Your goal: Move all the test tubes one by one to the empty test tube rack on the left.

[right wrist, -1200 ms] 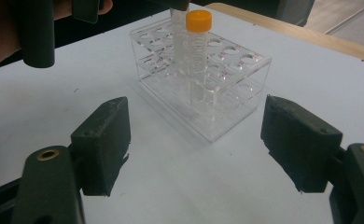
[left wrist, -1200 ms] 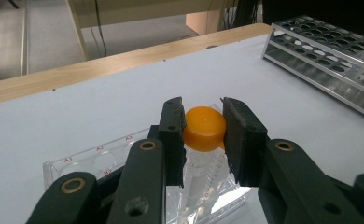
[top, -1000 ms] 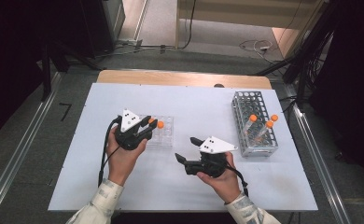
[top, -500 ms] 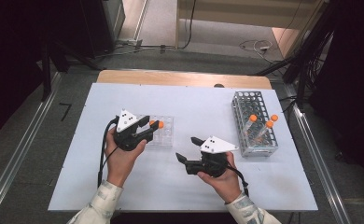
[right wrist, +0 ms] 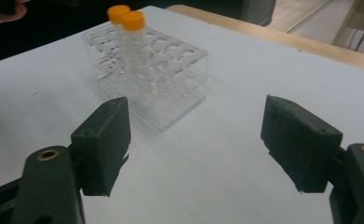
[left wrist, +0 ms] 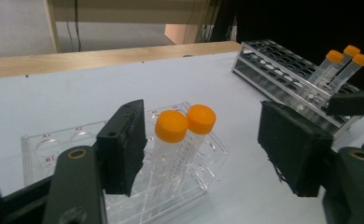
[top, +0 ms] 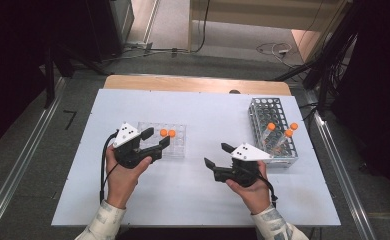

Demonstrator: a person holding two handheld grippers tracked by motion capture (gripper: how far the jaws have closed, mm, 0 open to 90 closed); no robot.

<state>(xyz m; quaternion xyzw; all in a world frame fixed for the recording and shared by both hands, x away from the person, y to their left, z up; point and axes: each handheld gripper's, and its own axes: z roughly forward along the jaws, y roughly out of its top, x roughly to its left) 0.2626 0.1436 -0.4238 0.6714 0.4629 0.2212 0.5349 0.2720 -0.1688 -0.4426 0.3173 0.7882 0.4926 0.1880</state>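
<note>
The high view looks forward and down over my table [top: 193, 200]. Each camera on my grippers sits low and close, facing across the tabletop; both catch the clear rack [left wrist: 124, 196] [right wrist: 171, 93] with two orange-capped tubes [left wrist: 180, 135] [right wrist: 129, 42].

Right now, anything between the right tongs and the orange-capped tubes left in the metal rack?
Nothing visible. In the high view the right tongs hang open over bare table, pointing left, away from the metal rack. The three tubes stand just behind that hand; only open table lies between.

Glossy clear plastic rack [left wrist: 124, 196], matt white table [top: 198, 195], wooden edge [top: 198, 84]
</note>
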